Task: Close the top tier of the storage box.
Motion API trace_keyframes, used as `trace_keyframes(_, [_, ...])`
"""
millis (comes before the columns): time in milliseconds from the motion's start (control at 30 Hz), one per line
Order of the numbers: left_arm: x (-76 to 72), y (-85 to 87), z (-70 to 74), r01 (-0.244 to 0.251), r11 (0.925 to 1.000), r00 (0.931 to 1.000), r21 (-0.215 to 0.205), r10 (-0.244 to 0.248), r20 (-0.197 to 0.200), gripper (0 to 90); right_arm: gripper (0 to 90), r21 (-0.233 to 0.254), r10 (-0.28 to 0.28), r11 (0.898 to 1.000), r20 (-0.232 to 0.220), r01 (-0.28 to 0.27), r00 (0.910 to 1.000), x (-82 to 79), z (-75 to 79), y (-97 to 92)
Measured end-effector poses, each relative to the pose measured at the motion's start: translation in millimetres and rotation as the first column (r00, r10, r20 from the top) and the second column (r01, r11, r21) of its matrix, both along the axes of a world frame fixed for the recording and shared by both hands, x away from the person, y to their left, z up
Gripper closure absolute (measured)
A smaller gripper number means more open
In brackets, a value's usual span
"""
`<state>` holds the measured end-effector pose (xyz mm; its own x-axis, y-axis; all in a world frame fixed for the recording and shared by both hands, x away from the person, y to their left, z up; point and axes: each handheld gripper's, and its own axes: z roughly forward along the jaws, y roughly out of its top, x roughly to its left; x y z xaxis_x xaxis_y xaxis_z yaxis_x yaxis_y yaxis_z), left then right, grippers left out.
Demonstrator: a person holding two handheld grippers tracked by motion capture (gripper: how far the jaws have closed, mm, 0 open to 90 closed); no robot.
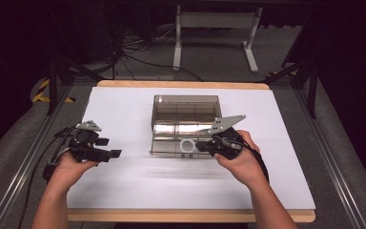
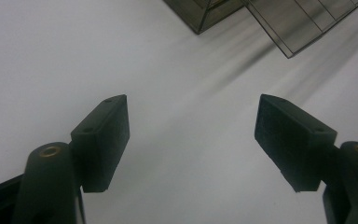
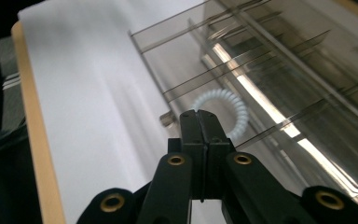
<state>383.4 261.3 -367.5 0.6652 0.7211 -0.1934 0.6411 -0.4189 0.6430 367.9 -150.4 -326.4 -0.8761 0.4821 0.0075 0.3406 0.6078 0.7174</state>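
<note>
closed right tool, hiding coil ring partly

Open white mat left and front — clear organizer box blocks the middle.

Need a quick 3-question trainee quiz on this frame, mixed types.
1. True or false: the left tool has its jaws wide apart with nothing between them.
2. Where does the white coiled ring lie? A) on the white sheet beside the box B) in the opened clear lid tray of the box C) between the left tool's jaws
3. Fill in: the right tool's jaws are ____.

Key: 1 true; 2 B; 3 shut, pads pressed together, the ring just beyond their tips.
</note>
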Motion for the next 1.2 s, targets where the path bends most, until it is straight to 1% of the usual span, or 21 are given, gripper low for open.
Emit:
trace_keyframes(67, [-0.3,1.2,0.7,0.001,1.0000,1.0000,-0.001,-0.001,0.003,27.1,90.0,-0.016,0.022,1.000,-0.003,-0.022,0.9998,-0.7,-0.9,0.0])
trace_keyframes(100, [-0.4,1.4,0.9,0.001,1.0000,1.0000,-0.001,-0.001,0.003,27.1,90.0,-0.022,0.040,0.999,-0.013,-0.041,0.9991,-1.3,-1.2,0.0])
trace_keyframes(167, [-0.8,1.6,1.1,0.001,1.0000,1.0000,-0.003,-0.001,0.002,27.1,90.0,-0.038,0.059,0.997,-0.018,-0.060,0.9981,-2.3,-1.8,0.2])
trace_keyframes(233, [-0.8,1.5,1.4,0.000,1.0000,1.0000,-0.003,0.000,0.003,27.1,90.0,-0.043,0.069,0.997,-0.026,-0.070,0.9973,-3.4,-2.1,0.5])
trace_keyframes(400, [-1.0,1.0,1.4,0.004,1.0000,1.0000,-0.002,-0.004,0.002,27.1,90.0,-0.069,0.114,0.991,-0.046,-0.117,0.9924,-6.5,-3.4,2.8])
trace_keyframes(533, [-1.1,0.7,1.7,0.007,1.0000,1.0000,0.005,-0.007,0.003,27.1,90.0,-0.102,0.143,0.983,-0.067,-0.150,0.9874,-8.7,-5.4,6.2])
trace_keyframes(600, [-1.2,0.3,1.8,0.006,1.0000,1.0000,0.003,-0.006,0.002,27.1,90.0,-0.109,0.149,0.982,-0.075,-0.157,0.9860,-9.3,-6.1,7.3])
trace_keyframes(767, [-1.9,0.0,2.6,0.006,1.0000,1.0000,0.001,-0.006,0.003,27.1,90.0,-0.149,0.180,0.970,-0.102,-0.194,0.9784,-10.6,-10.6,12.5])
trace_keyframes(800, [-1.9,0.0,2.6,0.006,1.0000,1.0000,0.001,-0.006,0.003,27.1,90.0,-0.149,0.180,0.970,-0.102,-0.194,0.9784,-10.6,-10.6,12.5])
trace_keyframes(833, [-2.0,0.0,2.7,0.006,1.0000,1.0000,0.000,-0.006,0.003,27.1,90.0,-0.160,0.189,0.965,-0.115,-0.206,0.9752,-10.9,-12.6,13.9])
trace_keyframes(867, [-2.1,0.0,2.8,0.007,1.0000,1.0000,0.000,-0.007,0.003,27.1,90.0,-0.164,0.194,0.963,-0.119,-0.212,0.9737,-11.0,-13.5,14.8])
trace_keyframes(1000, [-2.0,0.0,2.7,0.009,1.0000,0.9999,0.002,-0.009,0.005,27.1,90.0,-0.173,0.202,0.960,-0.124,-0.222,0.9715,-11.1,-16.4,16.8])
trace_keyframes(1067, [-1.8,0.0,2.4,0.009,1.0000,1.0000,0.003,-0.009,0.004,27.0,90.0,-0.183,0.213,0.955,-0.117,-0.232,0.9699,-10.5,-19.8,18.8])
trace_keyframes(1100, [-1.8,0.0,2.4,0.009,1.0000,1.0000,0.003,-0.009,0.004,27.0,90.0,-0.183,0.213,0.955,-0.117,-0.232,0.9699,-10.5,-19.8,18.8])
trace_keyframes(1167, [-1.7,0.2,2.5,0.009,0.9999,1.0000,0.004,-0.009,0.003,27.0,90.0,-0.190,0.213,0.954,-0.110,-0.230,0.9709,-10.1,-24.4,21.1])
trace_keyframes(1200, [-1.9,0.2,2.4,0.007,1.0000,1.0000,0.001,-0.007,0.004,27.0,90.0,-0.194,0.218,0.953,-0.106,-0.235,0.9703,-9.7,-26.3,21.8])
